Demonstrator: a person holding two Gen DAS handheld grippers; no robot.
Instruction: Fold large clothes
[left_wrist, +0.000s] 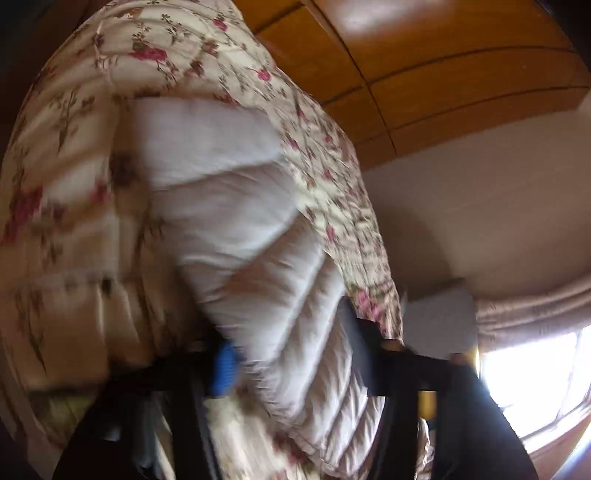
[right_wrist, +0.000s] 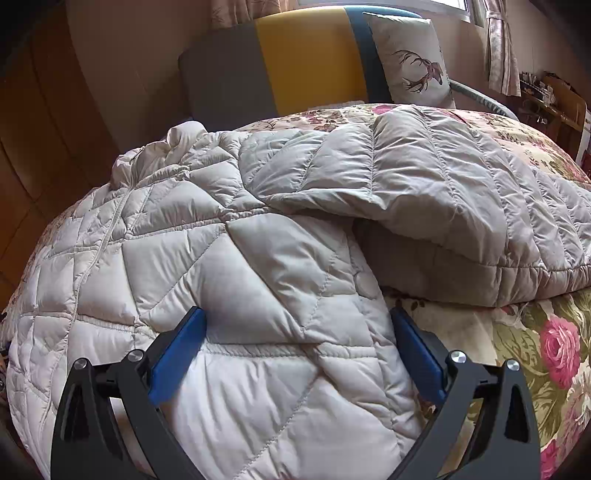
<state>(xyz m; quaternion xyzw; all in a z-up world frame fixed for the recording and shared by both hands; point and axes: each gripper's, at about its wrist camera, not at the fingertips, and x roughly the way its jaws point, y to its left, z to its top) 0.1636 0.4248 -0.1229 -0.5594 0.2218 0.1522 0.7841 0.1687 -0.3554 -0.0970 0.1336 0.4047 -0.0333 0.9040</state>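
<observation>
A pale grey quilted puffer coat (right_wrist: 240, 258) lies spread over a floral bedspread (right_wrist: 546, 354). One part of it is folded over at the upper right (right_wrist: 443, 199). My right gripper (right_wrist: 297, 328) is wide open, its blue pads (right_wrist: 177, 354) on either side of a bulge of the coat near the hem. In the blurred left wrist view, the coat (left_wrist: 251, 229) hangs lifted in front of the bedspread (left_wrist: 66, 184). My left gripper (left_wrist: 291, 354) has the coat between its fingers, with a blue pad (left_wrist: 223, 369) pressed against the fabric.
A grey, yellow and blue headboard (right_wrist: 295, 62) and a deer-print cushion (right_wrist: 410, 62) stand behind the bed. Wooden wardrobe panels (left_wrist: 424, 74) are on one side, curtains and a bright window (left_wrist: 535, 376) on the other. A cluttered shelf (right_wrist: 546, 96) sits at far right.
</observation>
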